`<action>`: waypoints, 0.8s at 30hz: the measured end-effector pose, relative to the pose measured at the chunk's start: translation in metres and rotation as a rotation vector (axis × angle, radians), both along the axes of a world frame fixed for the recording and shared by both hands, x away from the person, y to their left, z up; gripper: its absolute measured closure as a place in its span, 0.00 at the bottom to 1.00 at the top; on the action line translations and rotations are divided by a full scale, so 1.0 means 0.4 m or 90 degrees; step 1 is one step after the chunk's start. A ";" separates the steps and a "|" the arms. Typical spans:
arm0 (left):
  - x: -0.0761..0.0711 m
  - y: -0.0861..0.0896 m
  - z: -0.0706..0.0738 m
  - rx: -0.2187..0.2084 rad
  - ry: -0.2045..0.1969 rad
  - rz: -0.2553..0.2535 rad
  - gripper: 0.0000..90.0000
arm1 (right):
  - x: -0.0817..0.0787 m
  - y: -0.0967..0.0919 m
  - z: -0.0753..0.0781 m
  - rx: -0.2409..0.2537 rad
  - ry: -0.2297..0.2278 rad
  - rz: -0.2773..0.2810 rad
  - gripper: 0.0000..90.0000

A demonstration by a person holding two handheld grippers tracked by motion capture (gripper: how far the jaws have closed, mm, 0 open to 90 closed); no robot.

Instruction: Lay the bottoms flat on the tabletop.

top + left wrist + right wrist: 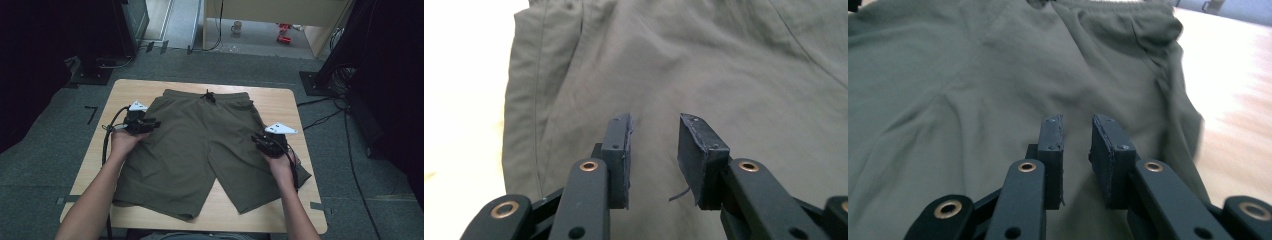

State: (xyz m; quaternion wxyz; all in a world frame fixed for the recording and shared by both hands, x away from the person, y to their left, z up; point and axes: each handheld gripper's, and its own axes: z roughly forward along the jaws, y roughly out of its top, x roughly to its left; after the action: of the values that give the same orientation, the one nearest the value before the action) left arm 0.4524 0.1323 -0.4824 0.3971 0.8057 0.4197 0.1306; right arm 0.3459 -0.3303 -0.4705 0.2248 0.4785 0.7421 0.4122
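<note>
Two hand-held grippers sit over a pair of olive-green shorts (pixel 200 145) spread flat on a pale wooden surface (pixel 280 105). From the high view, the shorts cover most of the surface, waistband and dark drawstring (pixel 208 96) at the far side, both legs reaching toward the person. The hems near the bottom edge are dim and hard to make out, and the person's forearms are cut off by the frame.

At the shorts' left edge near the hip is the left hand-held gripper (pixel 149 124), with its white plate on top. In its own view its jaws stand clearly apart, nothing between them, fabric below; whether the tips touch the cloth cannot be told.

On the shorts' right leg is the right hand-held gripper (pixel 260 140). In its own view the jaws are apart by a narrower gap, holding nothing, pointed along the fabric toward the waistband.

A loose thread hangs from one pad (pixel 696 155) of the left hand-held gripper.
</note>
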 end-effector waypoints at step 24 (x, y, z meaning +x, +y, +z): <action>0.023 -0.054 -0.064 0.028 0.029 -0.044 0.65 | 0.151 -0.021 -0.126 -0.054 0.067 -0.015 0.35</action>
State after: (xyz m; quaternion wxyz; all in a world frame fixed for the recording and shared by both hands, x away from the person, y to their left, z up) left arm 0.4616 0.1106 -0.5078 0.3738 0.8309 0.3978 0.1074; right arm 0.4062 -0.3386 -0.5208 0.2106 0.4984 0.7639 0.3516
